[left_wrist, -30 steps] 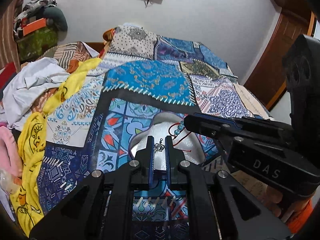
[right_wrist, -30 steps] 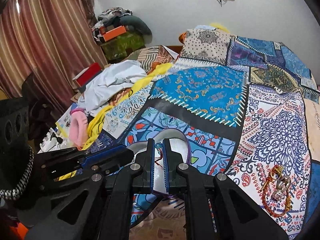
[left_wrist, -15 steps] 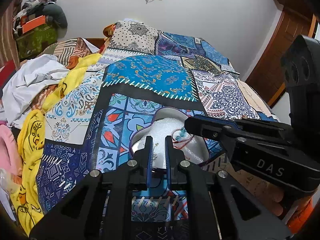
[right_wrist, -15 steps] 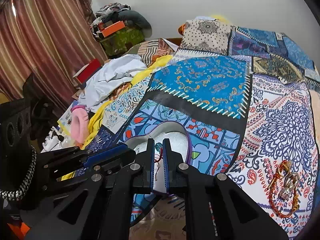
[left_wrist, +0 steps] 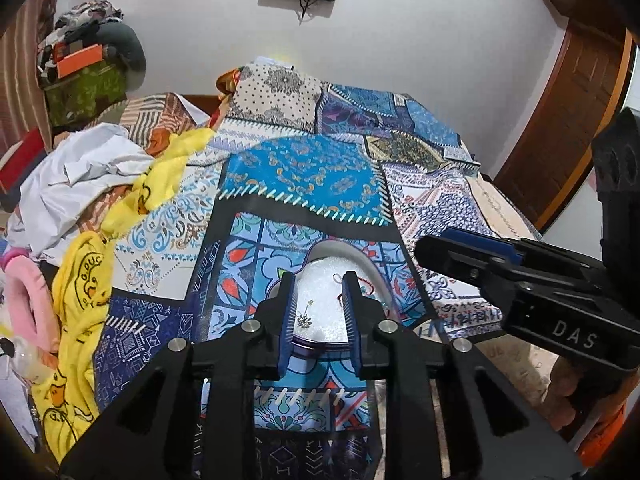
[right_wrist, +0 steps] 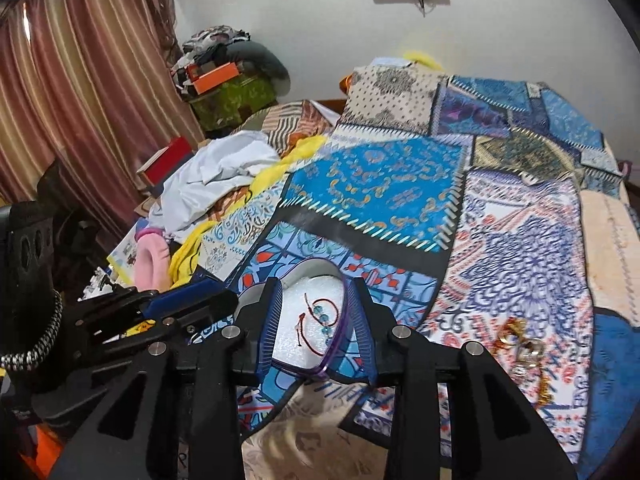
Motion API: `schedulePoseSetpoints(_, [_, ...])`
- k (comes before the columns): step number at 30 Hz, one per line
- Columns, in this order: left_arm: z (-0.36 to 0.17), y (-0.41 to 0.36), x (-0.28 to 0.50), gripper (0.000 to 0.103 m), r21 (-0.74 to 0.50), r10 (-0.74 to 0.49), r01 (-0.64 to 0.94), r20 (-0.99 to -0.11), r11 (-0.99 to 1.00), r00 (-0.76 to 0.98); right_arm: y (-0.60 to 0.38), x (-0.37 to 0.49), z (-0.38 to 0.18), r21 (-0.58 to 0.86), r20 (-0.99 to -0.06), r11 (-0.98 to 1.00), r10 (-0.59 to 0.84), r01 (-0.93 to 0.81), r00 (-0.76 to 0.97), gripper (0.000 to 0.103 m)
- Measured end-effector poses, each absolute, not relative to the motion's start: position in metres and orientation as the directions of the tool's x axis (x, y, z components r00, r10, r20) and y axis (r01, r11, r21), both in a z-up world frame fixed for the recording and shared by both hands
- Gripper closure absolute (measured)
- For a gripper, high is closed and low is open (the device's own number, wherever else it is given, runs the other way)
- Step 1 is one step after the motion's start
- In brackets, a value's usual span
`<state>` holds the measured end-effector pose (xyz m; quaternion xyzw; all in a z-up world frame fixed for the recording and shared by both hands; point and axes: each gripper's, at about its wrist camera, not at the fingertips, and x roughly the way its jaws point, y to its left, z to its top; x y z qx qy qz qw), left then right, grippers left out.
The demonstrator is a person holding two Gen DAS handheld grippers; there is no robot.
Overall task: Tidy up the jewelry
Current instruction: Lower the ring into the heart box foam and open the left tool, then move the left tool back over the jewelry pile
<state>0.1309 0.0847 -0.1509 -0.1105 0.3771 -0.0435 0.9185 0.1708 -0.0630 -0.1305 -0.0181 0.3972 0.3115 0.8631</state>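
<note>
Two pieces lay on the white foam inside the heart-shaped box (right_wrist: 320, 312) on the bed (right_wrist: 400, 184): a red cord bracelet with blue beads (right_wrist: 320, 314) and a small silver pendant (left_wrist: 305, 318), probably on a thin chain. Both claws were opening over the box, nothing pinched between their pads: the left claw (left_wrist: 318, 312) framed the pendant, the right claw (right_wrist: 314, 320) the bracelet. This looked like the release step of placing. Next would likely be the gold and red jewelry pile (right_wrist: 520, 350) lying well apart on the quilt, which needs a careful pinch.
</note>
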Motion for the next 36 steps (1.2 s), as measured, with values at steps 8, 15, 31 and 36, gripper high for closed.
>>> schedulePoseSetpoints(8, [-0.125, 0.071, 0.120, 0.075, -0.217, -0.158, 0.018, -0.648, 0.976, 0.745, -0.084, 0.158, -0.111, 0.175, -0.663, 0.826, 0.501, -0.536, 0.555, 0.071])
schedulePoseSetpoints(15, [-0.108, 0.047, 0.118, 0.070, -0.202, -0.173, 0.056, -0.625, 0.978, 0.761, -0.112, 0.149, -0.099, 0.147, -0.638, 0.853, 0.468, -0.500, 0.612, 0.071])
schedulePoseSetpoints(31, [-0.124, -0.037, 0.149, 0.066, -0.193, -0.266, 0.184, -0.680, 0.964, 0.684, -0.206, 0.148, -0.106, 0.120, -0.651, 0.934, 0.329, -0.336, 0.684, 0.071])
schedulePoseSetpoints(36, [-0.144, -0.057, 0.161, 0.066, -0.197, -0.288, 0.212, -0.722, 0.957, 0.629, -0.230, 0.151, -0.117, 0.121, -0.674, 0.950, 0.292, -0.289, 0.678, 0.071])
